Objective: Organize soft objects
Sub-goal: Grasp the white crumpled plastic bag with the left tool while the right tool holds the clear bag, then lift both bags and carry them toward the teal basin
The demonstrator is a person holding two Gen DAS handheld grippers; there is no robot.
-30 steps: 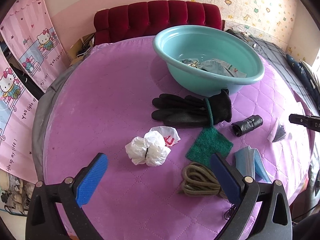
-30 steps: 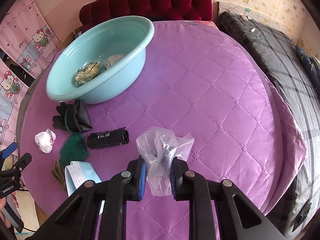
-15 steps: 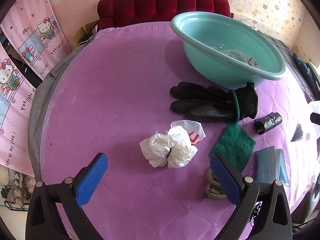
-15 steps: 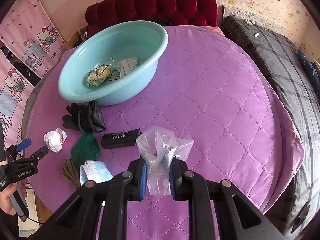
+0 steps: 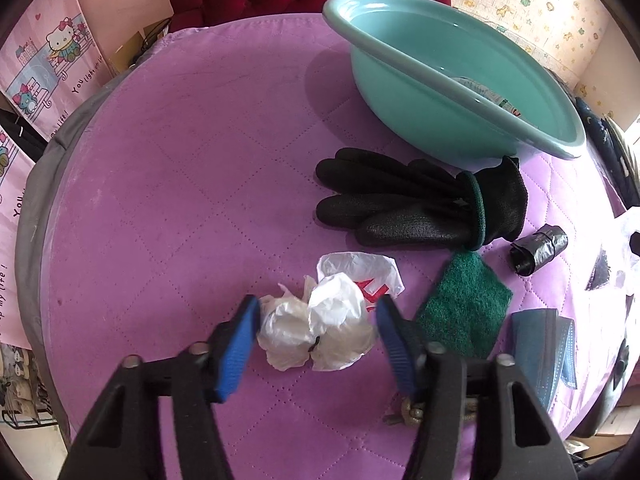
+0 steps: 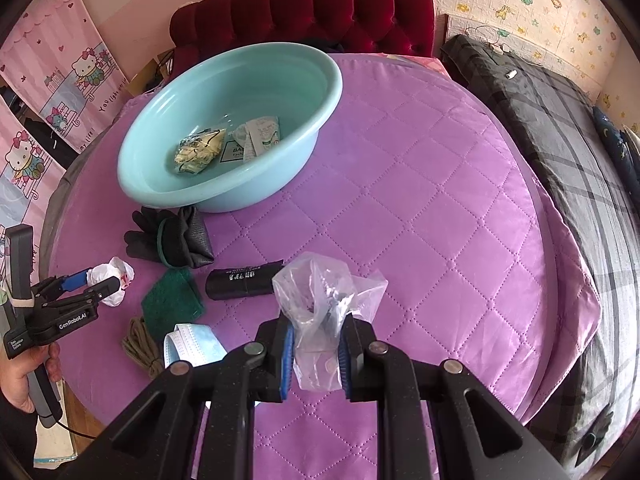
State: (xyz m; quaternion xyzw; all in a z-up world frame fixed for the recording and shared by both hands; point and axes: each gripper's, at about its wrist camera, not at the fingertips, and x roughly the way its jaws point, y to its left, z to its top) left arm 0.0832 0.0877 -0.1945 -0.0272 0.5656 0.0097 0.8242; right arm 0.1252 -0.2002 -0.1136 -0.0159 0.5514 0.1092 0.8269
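Observation:
A knotted white plastic bag lies on the purple quilted table. My left gripper is open, its blue pads on either side of the bag and close to it; the bag also shows in the right wrist view. My right gripper is shut on a clear plastic bag and holds it above the table. A teal basin with a few packets inside stands at the back, also in the left wrist view.
Black gloves, a green scouring pad, a black roll, a blue face mask and a coil of rope lie on the table. A red sofa stands behind, a grey plaid bed to the right.
My left gripper has moved forward over the white bag and its jaws have narrowed around it. My right gripper has lifted further with the clear bag.

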